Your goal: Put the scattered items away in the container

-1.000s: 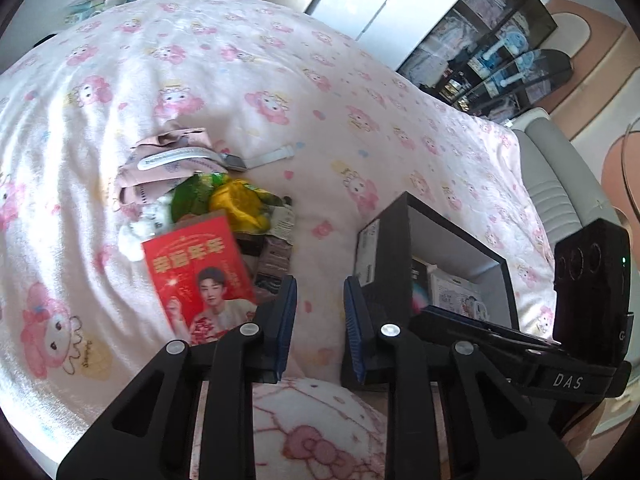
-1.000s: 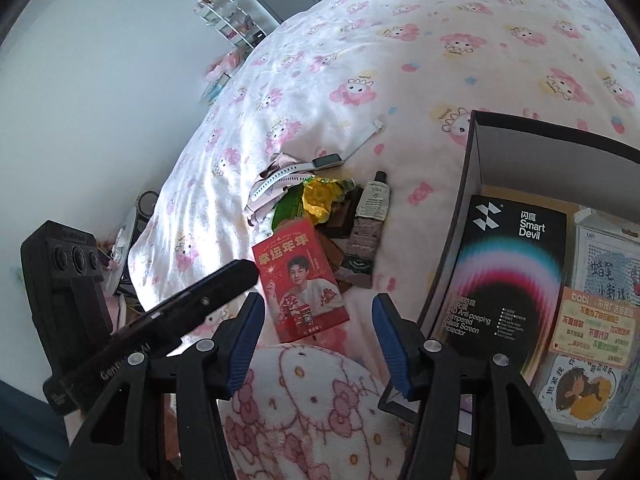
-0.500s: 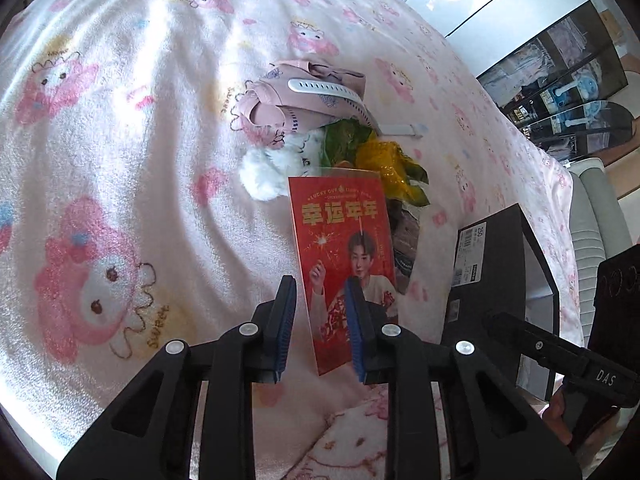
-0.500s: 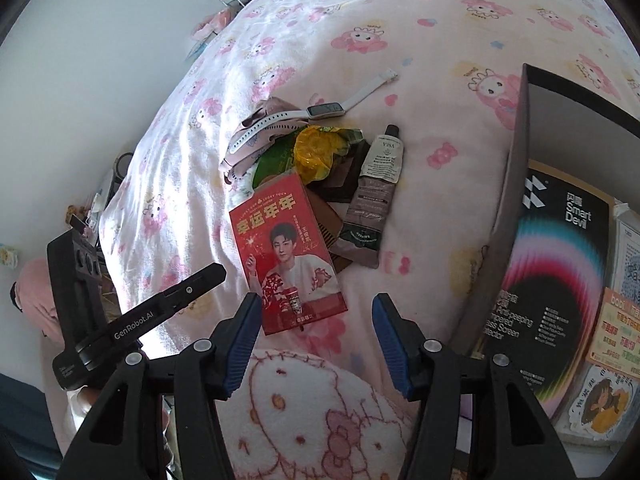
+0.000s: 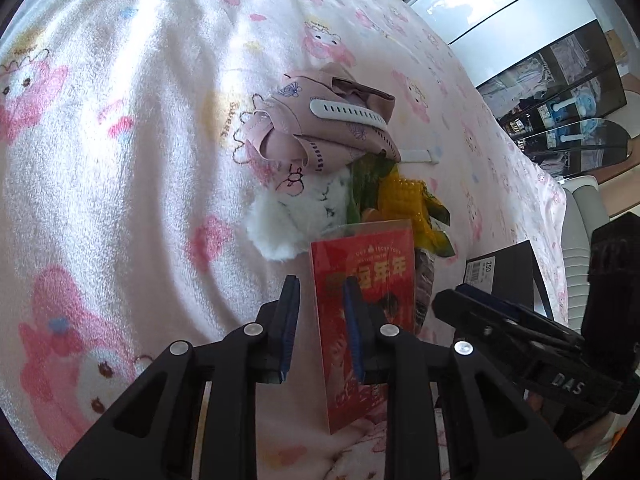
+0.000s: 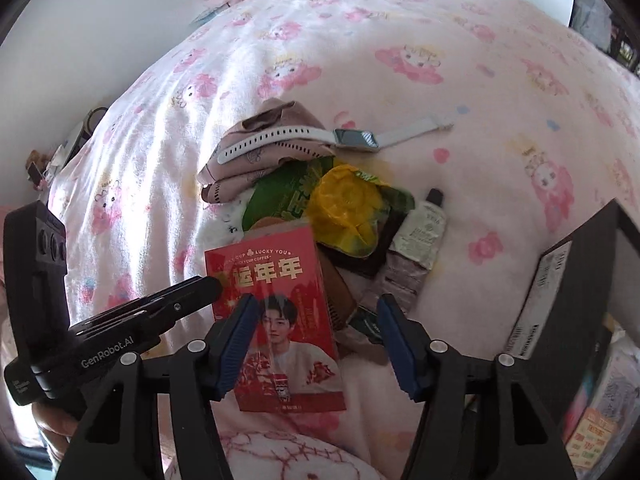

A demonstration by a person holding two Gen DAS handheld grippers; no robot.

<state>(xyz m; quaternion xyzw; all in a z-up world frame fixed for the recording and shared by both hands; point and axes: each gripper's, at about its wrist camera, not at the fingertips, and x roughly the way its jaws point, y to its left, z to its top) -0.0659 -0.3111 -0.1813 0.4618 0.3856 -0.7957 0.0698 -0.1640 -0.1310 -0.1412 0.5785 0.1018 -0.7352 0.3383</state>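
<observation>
A red printed packet [image 6: 280, 312] lies on the pink blanket at the near end of a pile; it also shows in the left wrist view [image 5: 366, 280]. My left gripper [image 5: 320, 328] is open, low over the packet's left edge, one finger [image 5: 354, 332] over the packet. My right gripper [image 6: 316, 344] is open and empty, above the packet and a crumpled cream tube [image 6: 420, 236]. The pile holds a yellow-green snack bag [image 6: 344, 204], a white watch [image 6: 352, 138] and a pink cloth [image 6: 260, 152]. The black box [image 6: 568, 280] stands at right.
A white fluffy item [image 5: 296, 212] lies beside the snack bag. A dark flat item [image 6: 372, 256] lies under the bag. The box [image 5: 504, 272] holds packets [image 6: 600, 420]. A Hello Kitty cushion [image 6: 280, 456] is at the near edge. Dark shelves [image 5: 560, 104] stand far right.
My left gripper has moved down and forward onto the red packet's left edge. My right gripper has swung left, from over the box toward the pile.
</observation>
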